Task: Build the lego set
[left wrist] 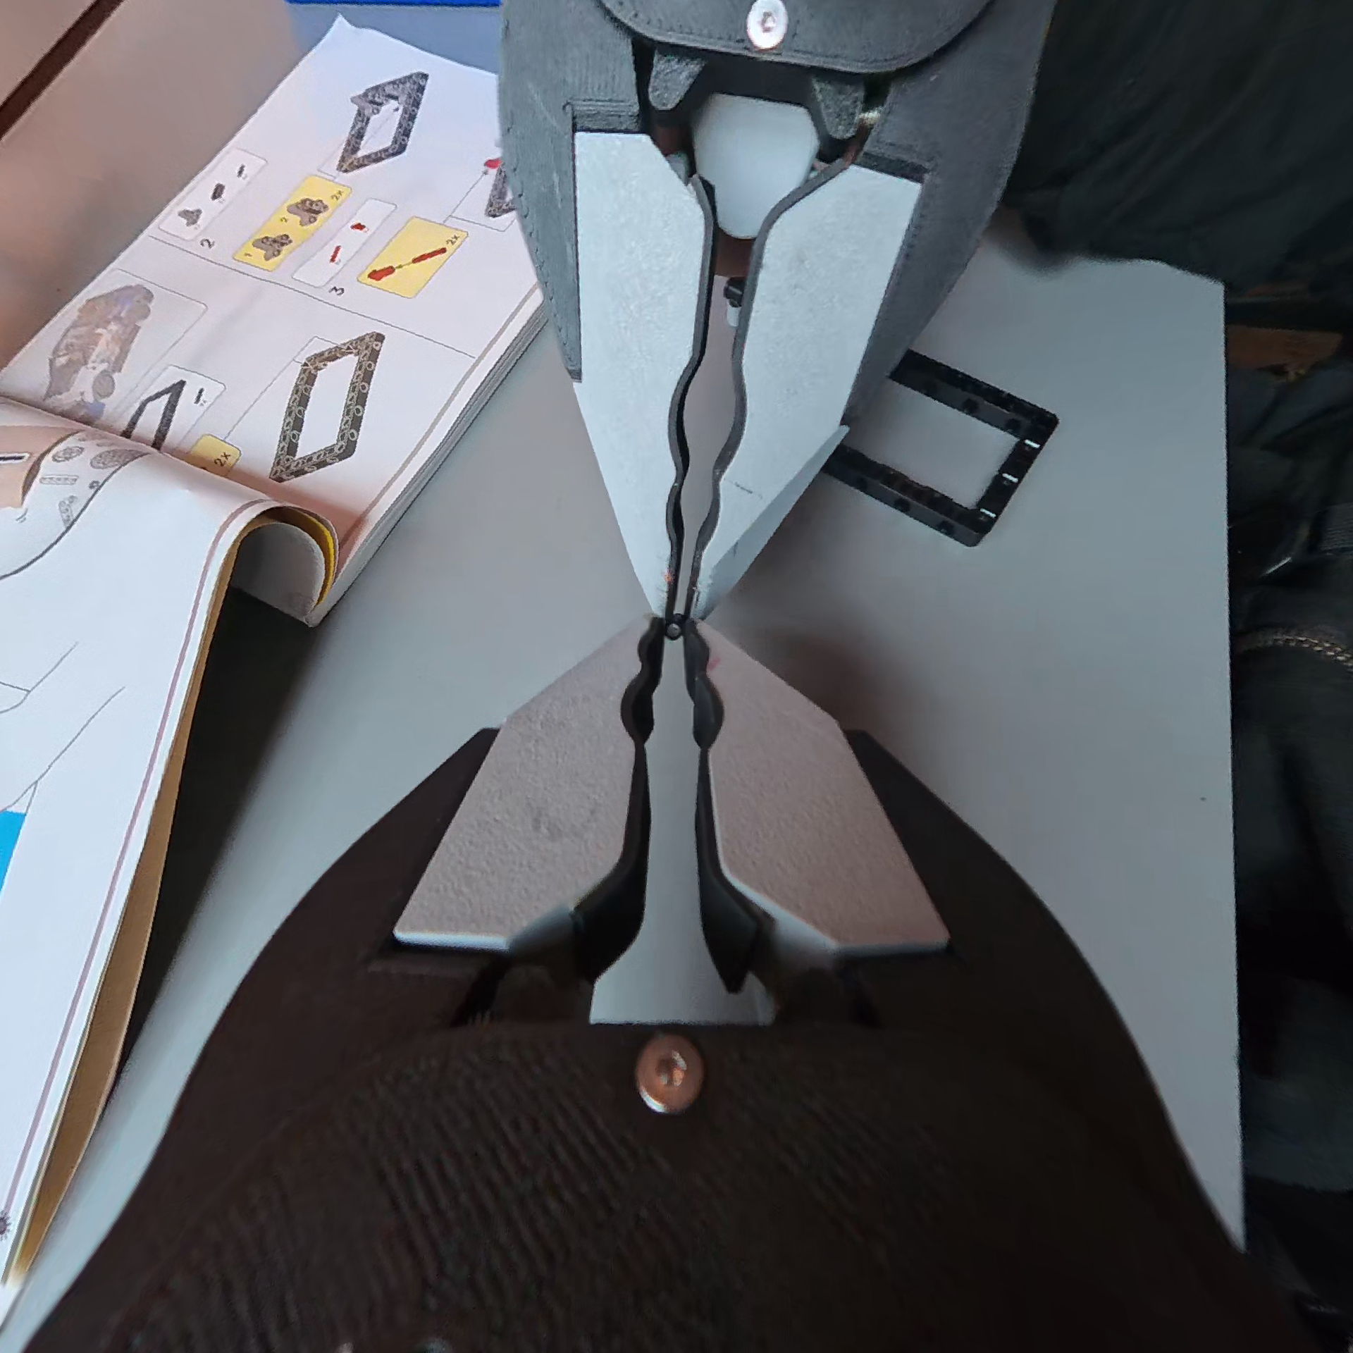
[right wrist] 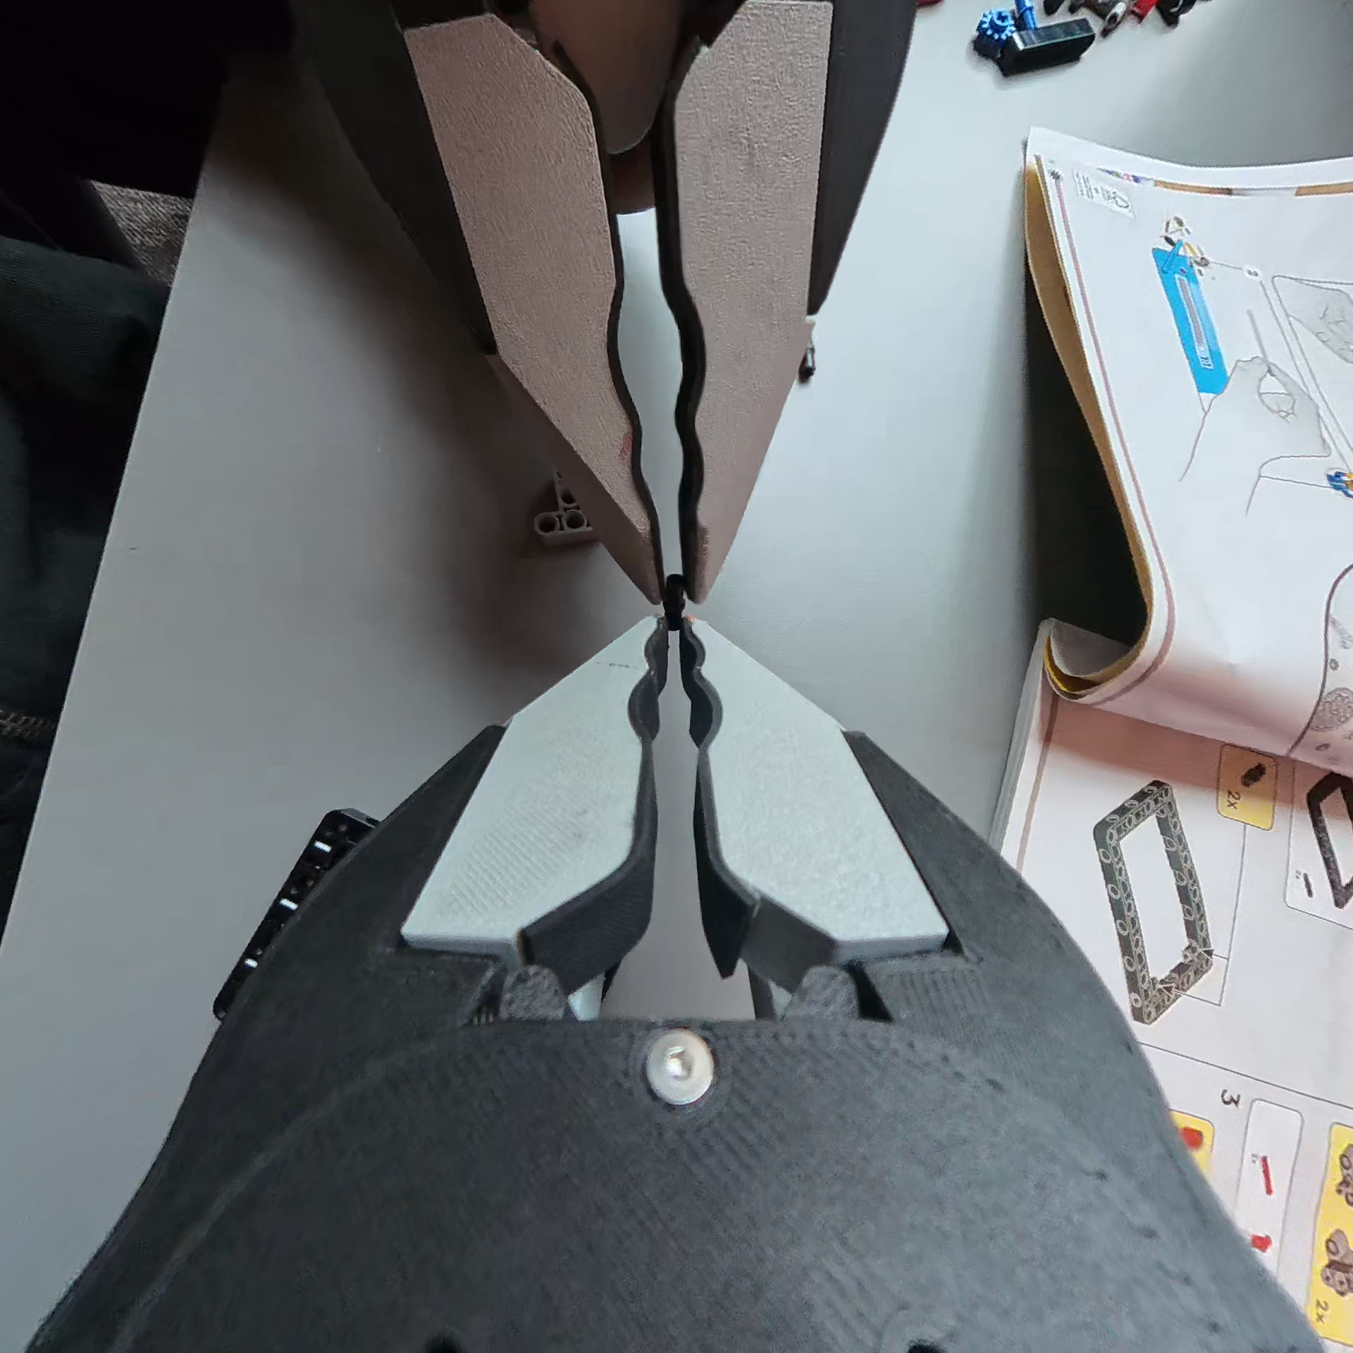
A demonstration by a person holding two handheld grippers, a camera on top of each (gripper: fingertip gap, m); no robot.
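Observation:
My two grippers meet tip to tip over the white table [left wrist: 988,805]. In the left wrist view my left gripper [left wrist: 673,646], with beige fingers, points up from below. The grey right gripper [left wrist: 682,602] points down at it. A small black pin [left wrist: 673,628] sits pinched where the tips meet. In the right wrist view the pin [right wrist: 674,599] stands between the right gripper [right wrist: 670,638] and the left gripper [right wrist: 678,582]. Both look shut on it. A black rectangular frame [left wrist: 959,505] lies flat behind the right gripper and shows partly in the right wrist view [right wrist: 300,893].
An open instruction booklet [left wrist: 241,344] lies beside the grippers, also in the right wrist view [right wrist: 1208,454]. A small grey angled beam [right wrist: 560,521] and another small pin [right wrist: 807,362] lie on the table. Several loose pieces [right wrist: 1040,36] lie farther off. Dark fabric [left wrist: 1288,659] borders the table edge. Both grippers' tips are close together, under 4 cm apart.

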